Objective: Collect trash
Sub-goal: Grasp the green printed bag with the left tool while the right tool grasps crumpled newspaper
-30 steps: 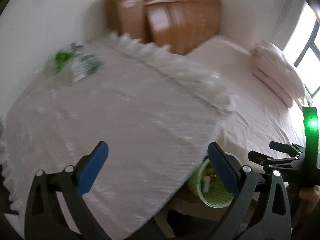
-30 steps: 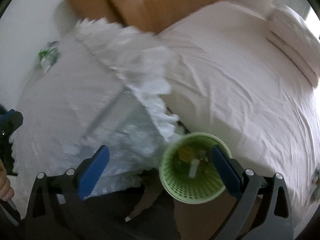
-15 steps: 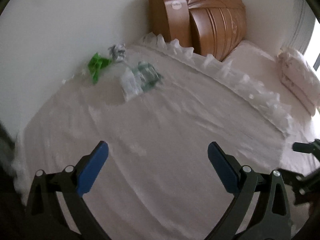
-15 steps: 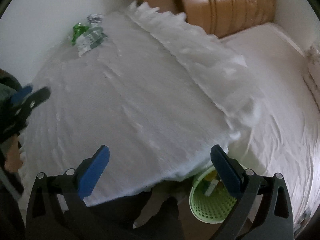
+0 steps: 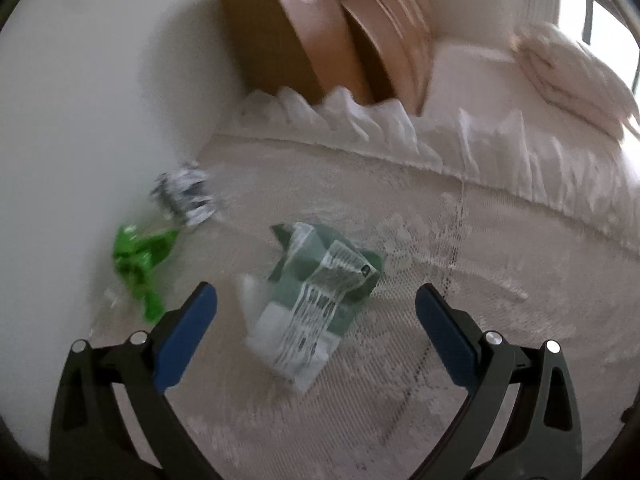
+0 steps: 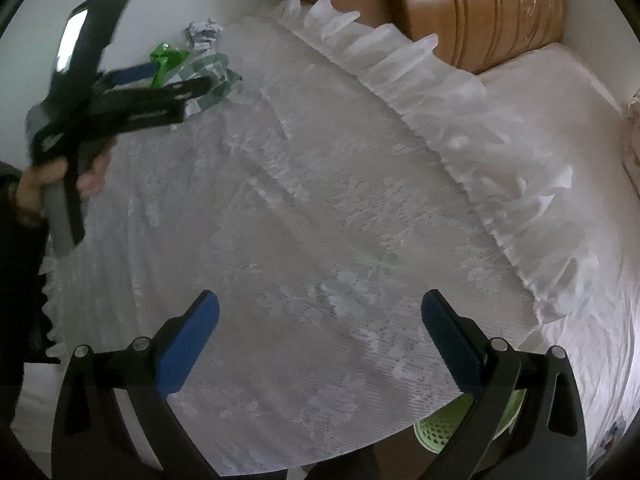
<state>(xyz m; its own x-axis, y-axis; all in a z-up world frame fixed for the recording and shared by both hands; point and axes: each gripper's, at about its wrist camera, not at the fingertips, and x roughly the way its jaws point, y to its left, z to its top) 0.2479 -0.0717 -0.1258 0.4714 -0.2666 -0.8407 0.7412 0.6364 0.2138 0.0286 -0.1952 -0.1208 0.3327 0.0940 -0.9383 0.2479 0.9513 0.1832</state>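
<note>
We note left claw (image 5: 316, 316) spread wide, empty, over green-white wrapper (image 5: 316, 300) on lace-covered table (image 5: 460, 320). Right claw (image 6: 320, 332) spread, empty. Green basket (image 6: 448, 424) below table edge.

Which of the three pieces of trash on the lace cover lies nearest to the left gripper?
The green-and-white wrapper, lying between the open left gripper's fingers. The bright green wrapper and crumpled printed paper lie farther, by the wall.
</note>
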